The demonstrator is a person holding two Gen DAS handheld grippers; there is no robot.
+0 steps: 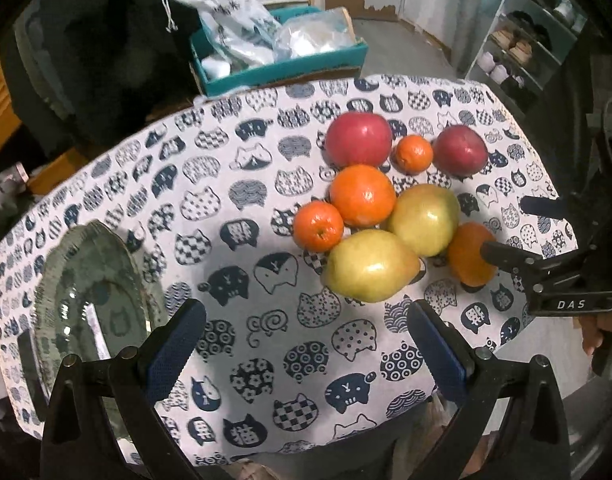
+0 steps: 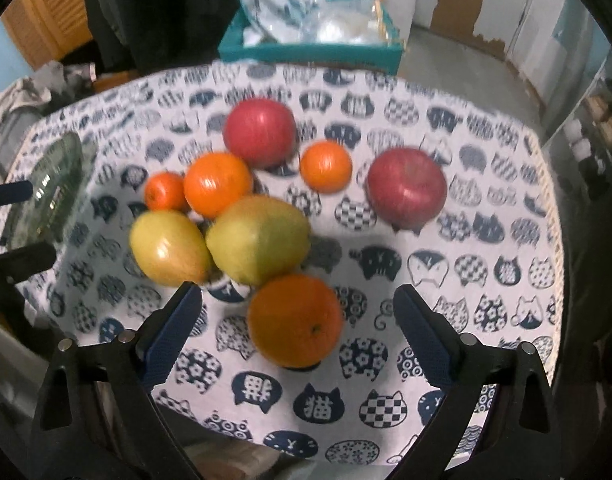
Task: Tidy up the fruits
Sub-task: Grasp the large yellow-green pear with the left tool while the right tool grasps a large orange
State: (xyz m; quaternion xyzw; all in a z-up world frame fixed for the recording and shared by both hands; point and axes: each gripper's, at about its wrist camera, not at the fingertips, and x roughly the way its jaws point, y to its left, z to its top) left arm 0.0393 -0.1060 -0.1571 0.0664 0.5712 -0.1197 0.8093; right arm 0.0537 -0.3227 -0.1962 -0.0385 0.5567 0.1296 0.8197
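Observation:
Fruit lies in a cluster on the cat-print tablecloth [image 1: 242,208]: two red apples [image 1: 358,139] [image 1: 460,150], two yellow-green pears [image 1: 370,266] [image 1: 424,219], and several oranges, large [image 1: 362,195] and small [image 1: 318,226]. My left gripper [image 1: 306,344] is open and empty, just short of the near pear. My right gripper [image 2: 296,332] is open around a large orange [image 2: 295,320] that rests on the cloth. The right gripper also shows in the left wrist view [image 1: 510,232], its fingers beside that orange [image 1: 468,254].
A clear glass plate [image 1: 90,292] sits at the table's left edge; it also shows in the right wrist view [image 2: 52,188]. A teal box [image 1: 282,60] with plastic bags stands behind the table. Shelves [image 1: 522,40] stand at the far right.

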